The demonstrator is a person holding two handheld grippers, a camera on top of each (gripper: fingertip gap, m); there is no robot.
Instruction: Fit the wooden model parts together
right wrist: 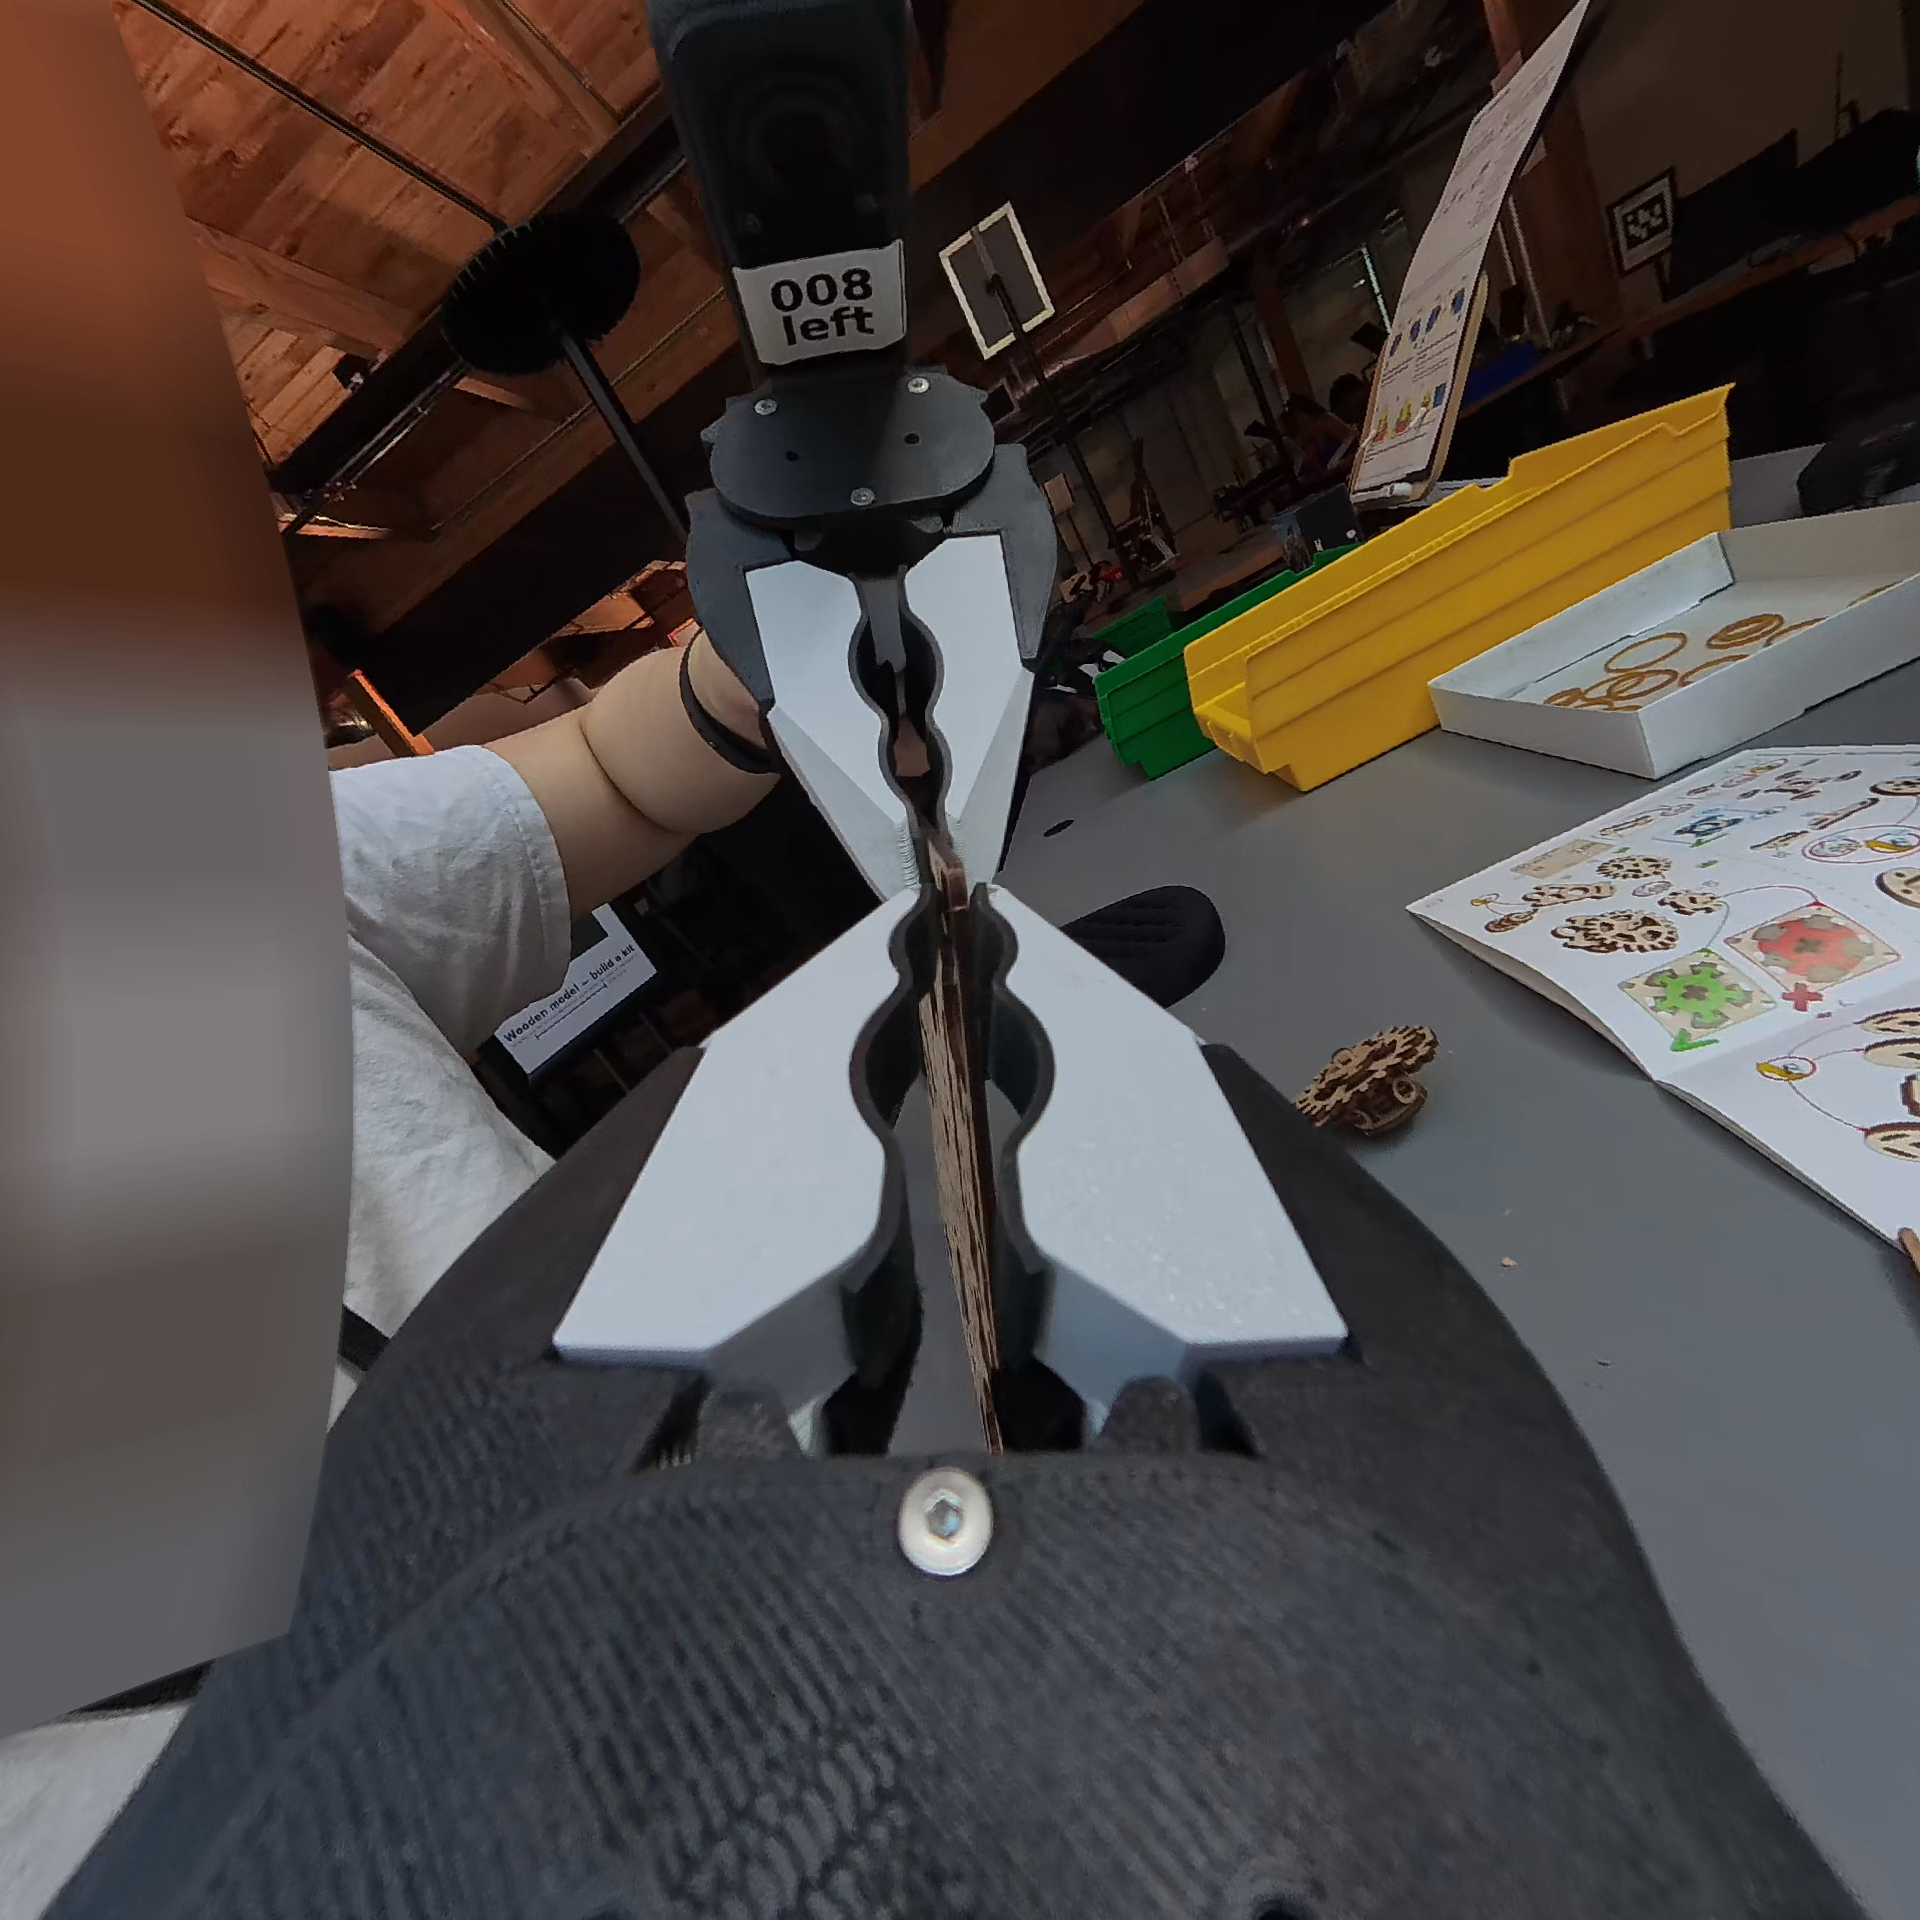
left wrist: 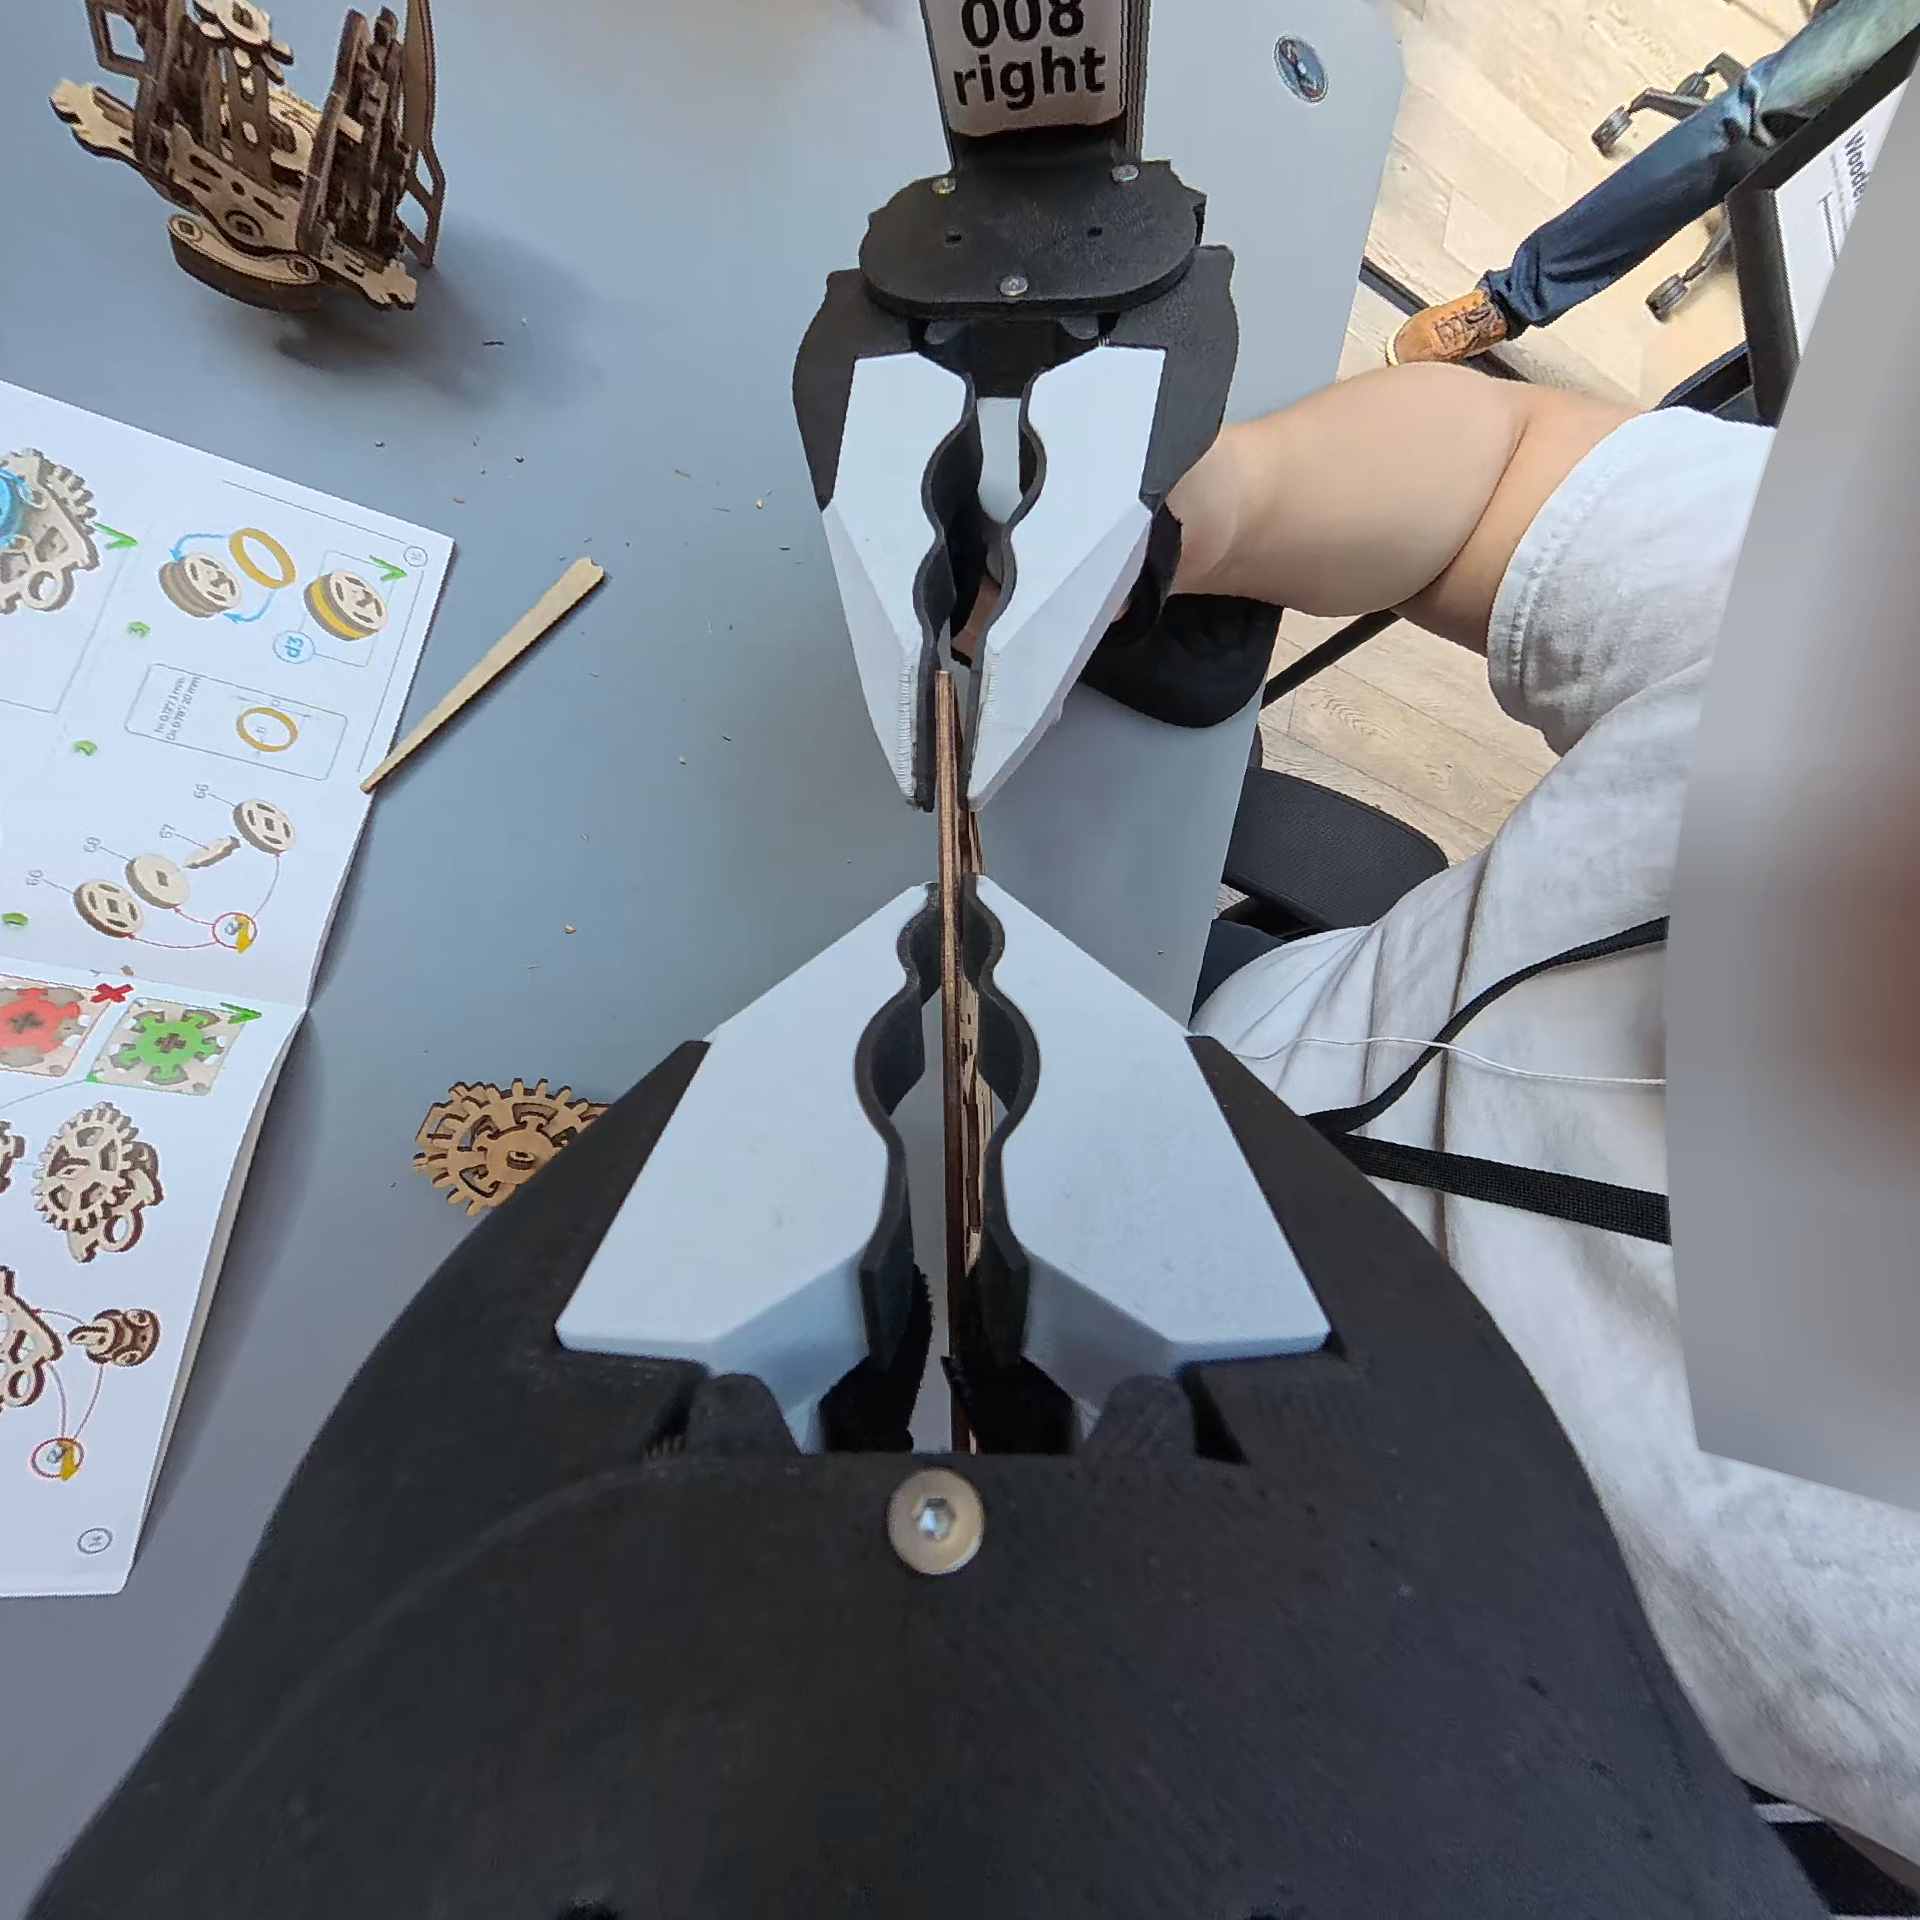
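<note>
Left tool (left wrist: 948, 894): closed down on a thin wooden sheet (left wrist: 948, 1039), which runs edge-on between its white fingers (left wrist: 769, 1143).
Right tool (right wrist: 951, 914): likewise pinched onto a wooden sheet (right wrist: 961, 1143) held edge-on; whether both tools grip one piece or two pressed together is hard to tell.
Meeting point: the two tools face each other tip to tip above the near edge of the grey bench (left wrist: 644, 914), the wood bridging the gap.
Gear assembly (left wrist: 499, 1138): lies flat on the bench, just beside the instruction booklet (left wrist: 177, 935).
Built model (left wrist: 260, 156): stands at the far corner, well apart from the tools.
Wooden stick (left wrist: 483, 675): lies loose near the booklet.
Bins: a yellow bin (right wrist: 1455, 623) and white tray (right wrist: 1621, 665) sit at the back.
</note>
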